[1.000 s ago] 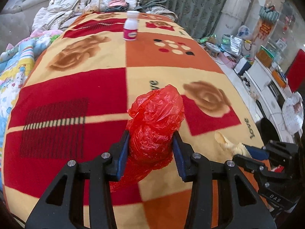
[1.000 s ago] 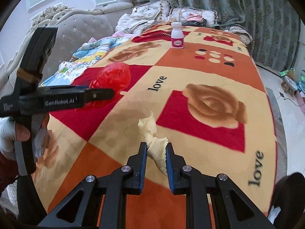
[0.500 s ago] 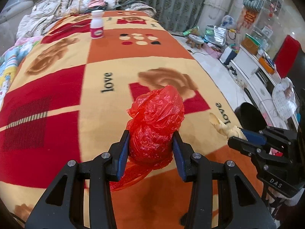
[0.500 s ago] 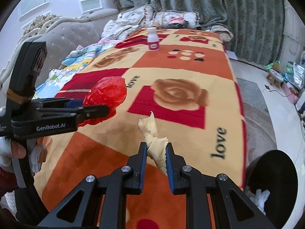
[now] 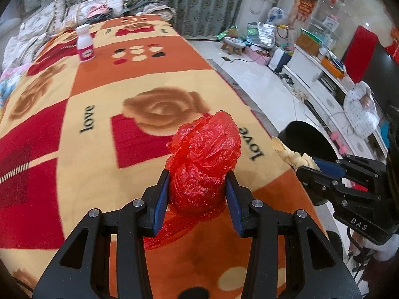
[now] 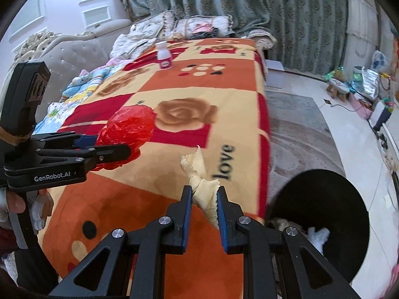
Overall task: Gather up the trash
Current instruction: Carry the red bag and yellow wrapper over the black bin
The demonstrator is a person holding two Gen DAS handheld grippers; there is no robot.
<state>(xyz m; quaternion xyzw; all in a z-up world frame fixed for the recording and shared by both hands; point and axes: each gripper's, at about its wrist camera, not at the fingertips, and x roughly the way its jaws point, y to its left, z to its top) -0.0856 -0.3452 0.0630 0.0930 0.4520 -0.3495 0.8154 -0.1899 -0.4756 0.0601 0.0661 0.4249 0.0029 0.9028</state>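
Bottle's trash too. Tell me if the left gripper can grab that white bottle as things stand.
Probably not: the left gripper is shut on the red plastic bag, and the white bottle stands far up the blanket.

A white and pink bottle (image 5: 85,46) stands far back on the orange and red blanket (image 5: 99,94). Green curtains (image 6: 249,5) hang behind. A small stool (image 5: 234,46) sits on the floor.

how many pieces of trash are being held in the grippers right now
2: a crumpled red plastic bag clamped in the left gripper, and a twisted cream-coloured paper scrap pinched in the right gripper, near the black bin.
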